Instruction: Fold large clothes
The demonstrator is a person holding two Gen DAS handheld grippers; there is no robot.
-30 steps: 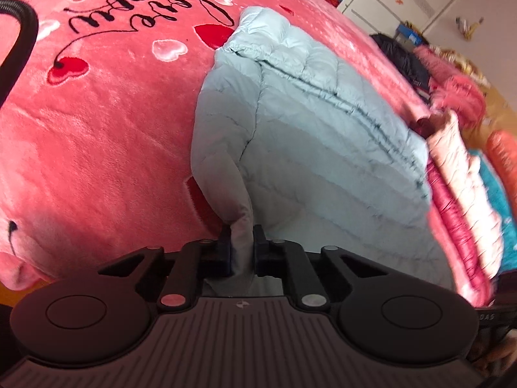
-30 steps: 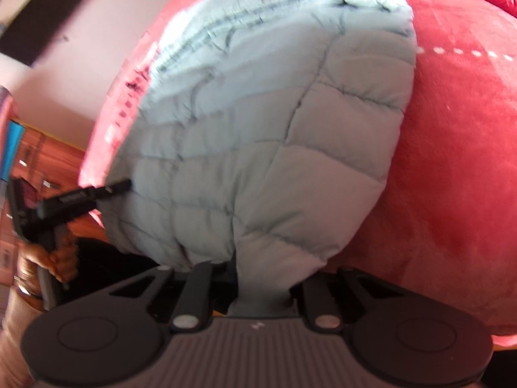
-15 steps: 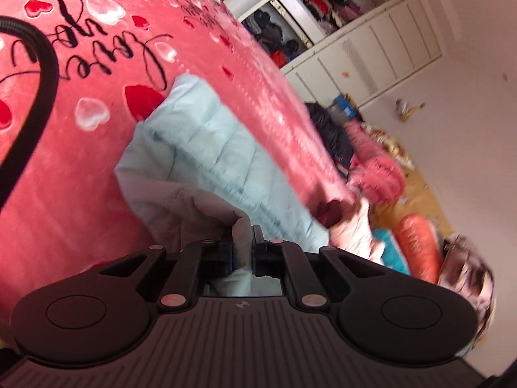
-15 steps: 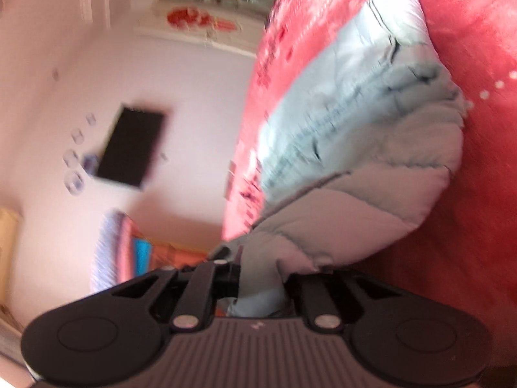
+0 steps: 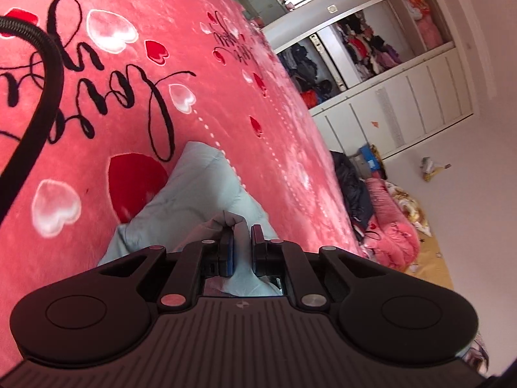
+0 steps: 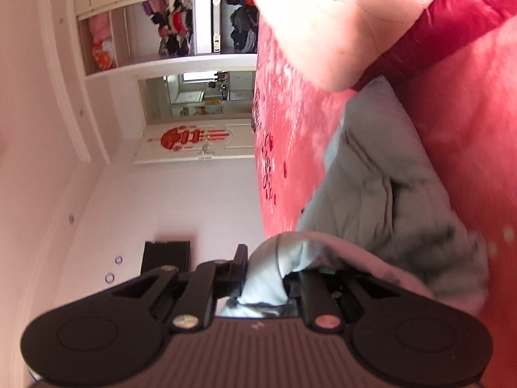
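Over the red blanket (image 5: 258, 103) with black cursive script, both grippers' jaws pinch the pale-blue padded jacket (image 5: 197, 194).

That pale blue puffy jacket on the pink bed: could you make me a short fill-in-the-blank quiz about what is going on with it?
1. The left gripper is shut on a fold of the pale blue ____.
2. The right gripper grips the jacket too, so it is held by ____ grippers at once.
3. The jacket lies on a pink blanket printed with red and white ____.
4. Past the bed, the open wardrobe is full of ____.

Missing words: jacket; two; hearts; clothes
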